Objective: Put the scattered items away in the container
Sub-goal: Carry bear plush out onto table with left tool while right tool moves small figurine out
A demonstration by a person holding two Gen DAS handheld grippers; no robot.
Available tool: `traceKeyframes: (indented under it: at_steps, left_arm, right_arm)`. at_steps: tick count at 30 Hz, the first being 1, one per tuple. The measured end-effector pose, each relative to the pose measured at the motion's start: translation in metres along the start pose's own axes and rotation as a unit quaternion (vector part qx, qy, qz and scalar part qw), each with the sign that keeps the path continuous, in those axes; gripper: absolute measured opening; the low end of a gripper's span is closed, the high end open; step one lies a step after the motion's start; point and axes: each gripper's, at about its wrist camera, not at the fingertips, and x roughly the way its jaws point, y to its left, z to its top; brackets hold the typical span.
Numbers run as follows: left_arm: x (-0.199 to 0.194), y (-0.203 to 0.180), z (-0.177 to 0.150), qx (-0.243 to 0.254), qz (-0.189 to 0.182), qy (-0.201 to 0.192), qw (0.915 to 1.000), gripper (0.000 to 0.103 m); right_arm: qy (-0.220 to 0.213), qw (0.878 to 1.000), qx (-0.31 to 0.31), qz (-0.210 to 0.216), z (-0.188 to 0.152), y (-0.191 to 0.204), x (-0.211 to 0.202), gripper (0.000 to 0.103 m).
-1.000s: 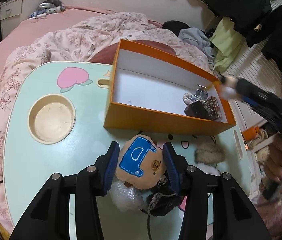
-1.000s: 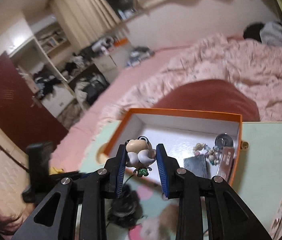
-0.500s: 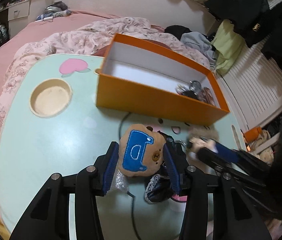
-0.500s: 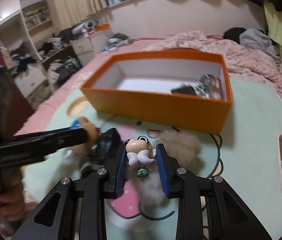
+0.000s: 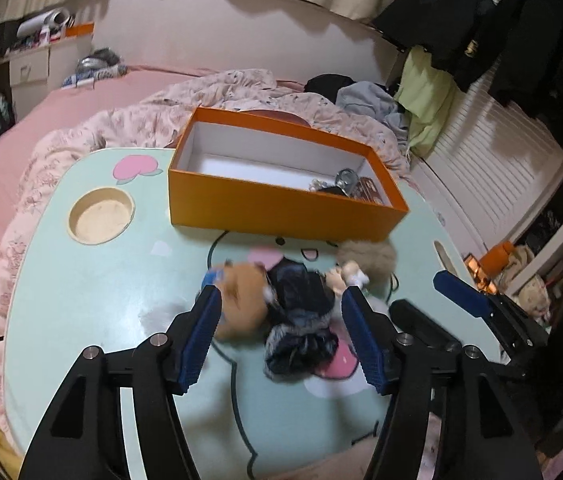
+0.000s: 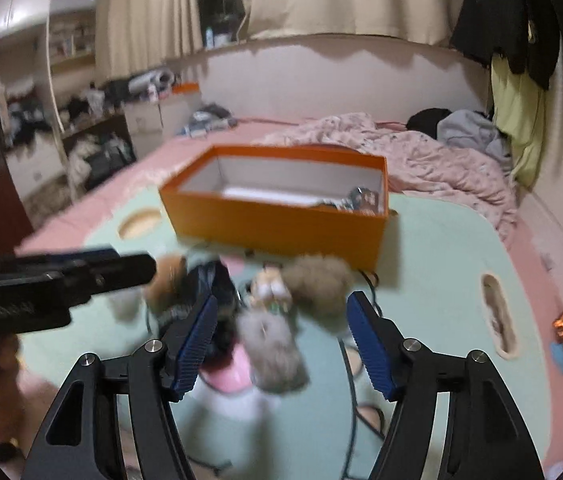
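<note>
Left gripper point(image 5: 281, 320) opening, no longer pinching the brown plush point(image 5: 241, 296), now dropped on the mint table point(image 5: 93, 304) beside its left pad. Right gripper point(image 6: 279, 340) opening too, little figure point(image 6: 269, 284) released among fluffy pompoms point(image 6: 317, 284). Orange box point(image 5: 281, 212) just beyond, bare tabletop left of the pile.

Orange box point(image 5: 281, 216) (white inside), mint table point(image 5: 93, 288), blue-padded tongs point(image 5: 281, 332).

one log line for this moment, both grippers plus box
left gripper: opening, plush bear loose | right gripper: opening, nothing gripped | orange box: few items inside
</note>
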Motion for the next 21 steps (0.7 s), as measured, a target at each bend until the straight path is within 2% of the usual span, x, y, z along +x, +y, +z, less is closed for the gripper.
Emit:
traceKeyframes:
  at_steps: [3, 8, 14, 21]
  left_arm:
    - [0.006, -0.006, -0.016, 0.003, 0.009, 0.012, 0.9999, 0.066]
    - [0.028, -0.004, -0.022, -0.005, 0.008, 0.060, 0.9981, 0.066]
    - [0.026, 0.019, -0.024, -0.062, -0.024, 0.055, 0.9963, 0.066]
    - [0.027, 0.012, -0.026, -0.055, -0.024, 0.057, 0.9965, 0.066]
  right_arm:
    - [0.015, 1.000, -0.009, -0.022, -0.008, 0.002, 0.001, 0.068]
    - [0.058, 0.998, 0.022, -0.031, -0.014, -0.008, 0.017, 0.068]
    - [0.077, 0.996, 0.032, -0.029, -0.018, -0.010, 0.020, 0.068]
    - [0.087, 0.995, 0.039, -0.019, -0.020, -0.014, 0.021, 0.068]
